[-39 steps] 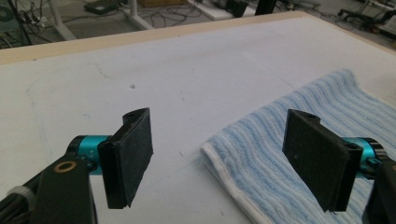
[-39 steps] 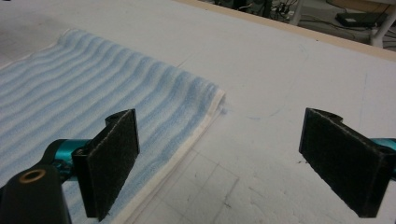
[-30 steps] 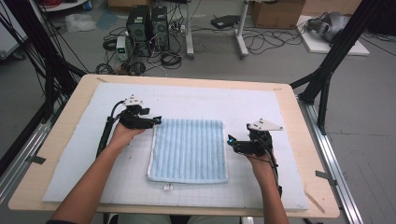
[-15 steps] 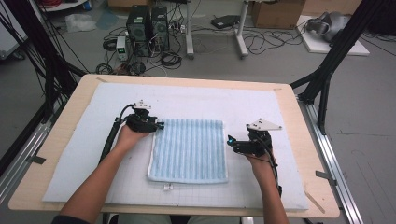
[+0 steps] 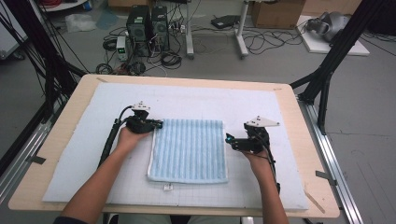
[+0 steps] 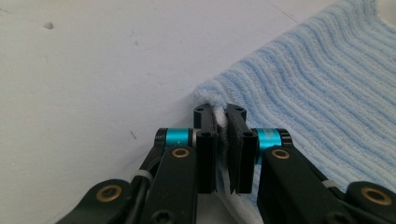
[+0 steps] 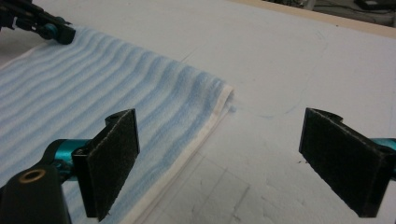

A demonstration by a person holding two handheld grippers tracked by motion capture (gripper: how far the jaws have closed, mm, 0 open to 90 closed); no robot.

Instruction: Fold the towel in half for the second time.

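A light blue ribbed towel [image 5: 190, 149] lies flat on the white foam mat [image 5: 187, 100] in the high view. My left gripper [image 5: 158, 124] is shut on the towel's far left corner [image 6: 210, 95]; a pinch of white hem shows between its jaws in the left gripper view. My right gripper [image 5: 229, 140] stands open just off the towel's right edge, near the far right corner [image 7: 226, 91]. In the right gripper view its two pads [image 7: 116, 161] are wide apart, one over the towel [image 7: 93, 93], one over bare mat.
The mat covers a wooden table [image 5: 308, 154] with a bare rim on all sides. Black frame struts [image 5: 327, 65] rise at both far corners. Computers and cables [image 5: 149, 23] sit on the floor beyond the table.
My left gripper has moved right along the mat to the towel's far left corner and closed on it. The right gripper has stayed open beside the right edge.
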